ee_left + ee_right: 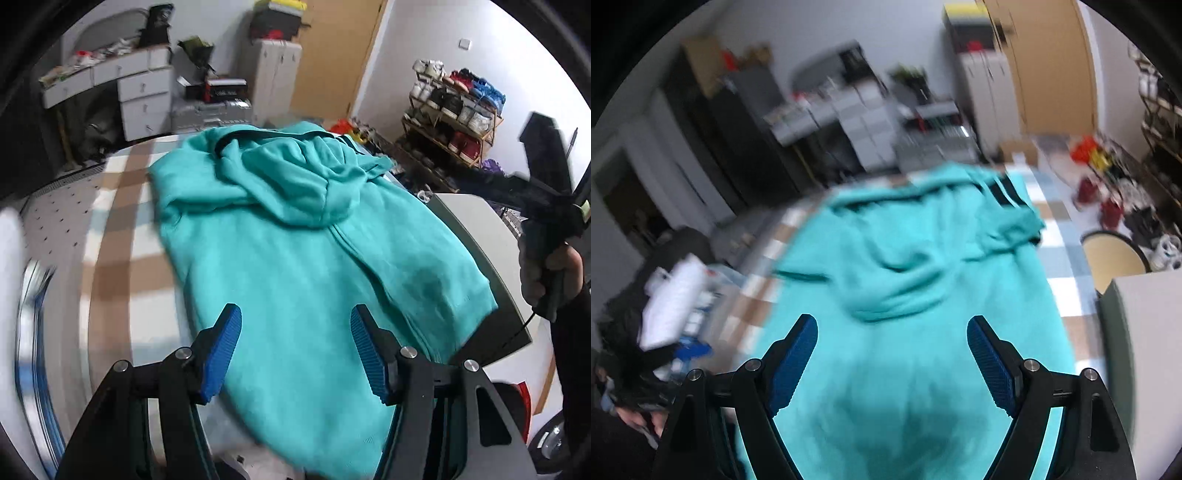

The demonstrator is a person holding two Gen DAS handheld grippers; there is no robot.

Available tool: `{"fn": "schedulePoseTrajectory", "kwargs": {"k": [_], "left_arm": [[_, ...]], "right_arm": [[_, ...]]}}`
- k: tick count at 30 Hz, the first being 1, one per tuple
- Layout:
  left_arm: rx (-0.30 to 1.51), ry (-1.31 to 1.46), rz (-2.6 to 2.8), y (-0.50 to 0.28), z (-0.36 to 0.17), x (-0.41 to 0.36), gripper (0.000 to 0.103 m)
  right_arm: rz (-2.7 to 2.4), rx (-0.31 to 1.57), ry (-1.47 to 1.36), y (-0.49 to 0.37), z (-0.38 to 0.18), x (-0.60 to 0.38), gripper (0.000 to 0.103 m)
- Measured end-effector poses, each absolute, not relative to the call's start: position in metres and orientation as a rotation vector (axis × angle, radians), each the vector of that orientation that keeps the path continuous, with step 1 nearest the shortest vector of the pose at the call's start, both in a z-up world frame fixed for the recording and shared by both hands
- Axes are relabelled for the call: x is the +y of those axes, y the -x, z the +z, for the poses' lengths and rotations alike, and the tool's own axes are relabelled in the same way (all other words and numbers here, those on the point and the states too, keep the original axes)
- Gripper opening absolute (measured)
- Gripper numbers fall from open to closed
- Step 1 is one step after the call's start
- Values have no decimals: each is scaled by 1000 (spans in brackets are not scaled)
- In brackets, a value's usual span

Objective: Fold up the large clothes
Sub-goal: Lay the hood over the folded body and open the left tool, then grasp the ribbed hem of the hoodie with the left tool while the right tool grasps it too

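Note:
A teal hoodie (295,229) lies folded on a table covered by a checked cloth (122,229), its hood (306,177) turned onto the body. My left gripper (295,325) hovers over the hoodie's near edge, blue pads (225,354) apart, nothing pinched. A hand (546,273) at the right holds the other black gripper above the hoodie's right side. In the blurred right wrist view the hoodie (905,266) fills the middle, and my right gripper (892,332) stands wide open over it, with no cloth between its pads (993,365).
White drawers (144,99) and a wooden door (332,55) stand behind the table. A shoe rack (454,110) is at the right, with a pale box (476,221) beside the table. A round stool (1112,254) stands right; a white bag (672,302) lies left.

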State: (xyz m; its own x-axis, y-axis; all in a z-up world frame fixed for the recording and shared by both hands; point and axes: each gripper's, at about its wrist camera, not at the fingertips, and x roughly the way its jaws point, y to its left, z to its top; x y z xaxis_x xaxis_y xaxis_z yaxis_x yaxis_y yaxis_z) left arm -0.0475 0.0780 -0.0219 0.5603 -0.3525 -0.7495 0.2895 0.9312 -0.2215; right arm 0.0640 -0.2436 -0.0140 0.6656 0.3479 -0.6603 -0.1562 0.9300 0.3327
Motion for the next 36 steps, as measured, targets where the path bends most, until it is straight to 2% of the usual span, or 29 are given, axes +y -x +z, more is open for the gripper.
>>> {"fn": "schedulePoseTrajectory", "kwargs": {"k": [3, 6, 10, 12, 14, 17, 22, 27, 36], "left_arm": [[942, 162, -365, 58, -46, 79, 65], [939, 237, -351, 69, -67, 83, 65], [989, 291, -372, 81, -95, 74, 64], [1019, 350, -404, 81, -107, 69, 64], [1027, 400, -385, 81, -114, 67, 64], [1015, 488, -384, 85, -117, 72, 64], [1049, 476, -345, 99, -124, 77, 64], [1111, 590, -291, 102, -155, 89, 64], [1155, 675, -415, 86, -168, 68, 65]], "right_arm": [[350, 614, -360, -5, -4, -228, 99], [412, 471, -450, 43, -11, -218, 103], [477, 308, -505, 83, -39, -215, 103], [428, 397, -488, 71, -35, -216, 103], [500, 344, -554, 71, -39, -222, 103], [483, 375, -536, 68, -38, -220, 103], [503, 373, -528, 71, -41, -218, 103], [523, 409, -504, 77, -47, -210, 103], [554, 417, -482, 82, -50, -205, 103]]}}
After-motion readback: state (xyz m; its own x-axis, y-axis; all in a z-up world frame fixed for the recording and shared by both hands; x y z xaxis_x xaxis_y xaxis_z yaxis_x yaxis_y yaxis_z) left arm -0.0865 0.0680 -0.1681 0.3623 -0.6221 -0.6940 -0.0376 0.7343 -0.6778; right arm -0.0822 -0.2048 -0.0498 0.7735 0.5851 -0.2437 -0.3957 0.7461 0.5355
